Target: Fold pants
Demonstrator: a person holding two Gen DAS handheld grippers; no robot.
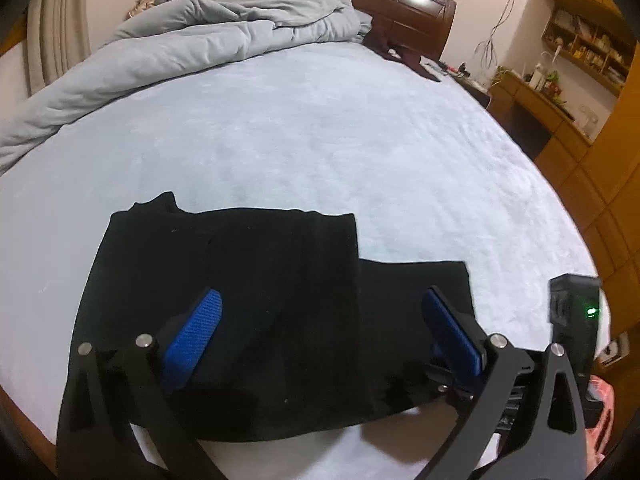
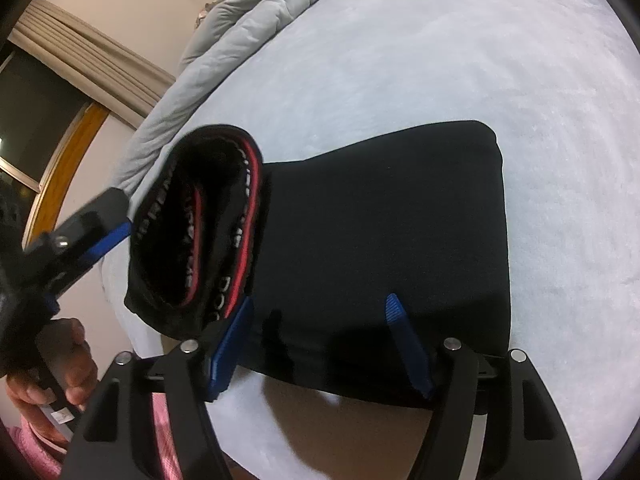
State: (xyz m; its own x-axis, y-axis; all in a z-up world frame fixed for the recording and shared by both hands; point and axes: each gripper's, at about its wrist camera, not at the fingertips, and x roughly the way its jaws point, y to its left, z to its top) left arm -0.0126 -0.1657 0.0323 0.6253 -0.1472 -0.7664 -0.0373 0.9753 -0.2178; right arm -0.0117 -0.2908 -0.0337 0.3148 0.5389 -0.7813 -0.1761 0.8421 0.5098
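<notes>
Lying folded into a compact black bundle, the pants (image 1: 248, 300) are resting near the front edge of a pale blue bed (image 1: 320, 140), with a rumpled grey quilt (image 1: 224, 20) heaped well beyond them. The left tool (image 1: 320, 304) is hovering over the bundle with its blue pads spread wide, pinching nothing. The right tool (image 2: 320, 308) is sitting over the near edge of the pants (image 2: 380, 220), its pads (image 2: 230, 344) parted and, as far as can be seen, not pressing the cloth. In the right wrist view the waistband (image 2: 212, 232), lined with red and white lettering, is standing up in an open loop at the left end instead of lying flat, and the left tool (image 2: 108, 236) is showing just beside it, held by a hand (image 2: 60, 360). The fold is looking nearly done, judging by the tidy shape. The next move probably calls for flattening that raised waistband onto the bundle and smoothing it down.
</notes>
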